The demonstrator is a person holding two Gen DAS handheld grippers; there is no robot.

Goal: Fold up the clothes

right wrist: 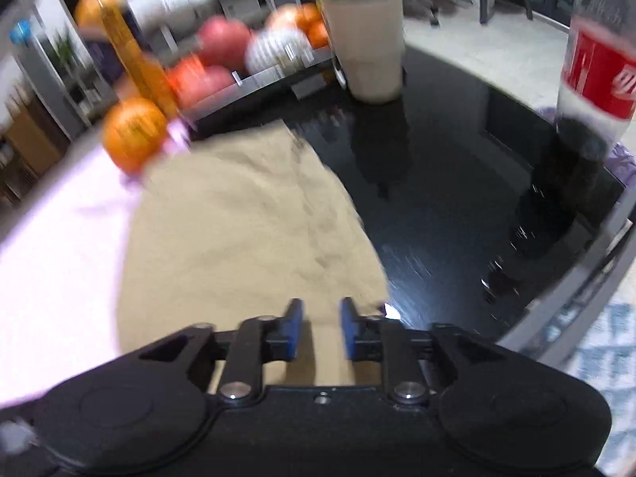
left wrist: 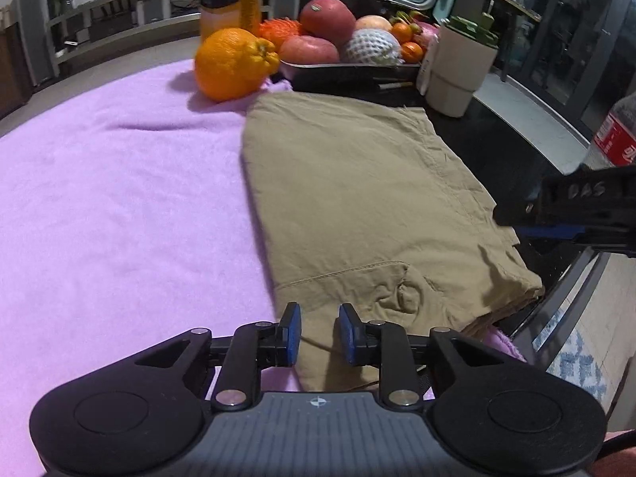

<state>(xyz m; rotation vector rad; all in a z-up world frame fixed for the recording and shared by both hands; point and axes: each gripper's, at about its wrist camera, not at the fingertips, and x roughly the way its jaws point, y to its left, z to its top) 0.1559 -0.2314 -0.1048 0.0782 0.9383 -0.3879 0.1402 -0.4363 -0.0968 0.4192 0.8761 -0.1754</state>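
Note:
A khaki garment point(left wrist: 357, 206) lies folded flat, partly on a purple blanket point(left wrist: 119, 183) and partly on the black table point(left wrist: 497, 147). My left gripper point(left wrist: 318, 330) is open and empty, just above the garment's near edge. My right gripper point(right wrist: 320, 328) is open and empty over the garment's point(right wrist: 246, 230) near right corner; this view is motion-blurred. The right gripper's body point(left wrist: 576, 206) also shows at the right edge of the left wrist view, beside the garment.
A large orange point(left wrist: 232, 63) sits at the garment's far left corner. Behind it stands a tray of fruit point(left wrist: 349, 43), a beige pot with a plant point(left wrist: 461, 63) and an orange bottle point(right wrist: 135, 59). A red-labelled plastic bottle point(right wrist: 596, 63) stands at the table's right edge.

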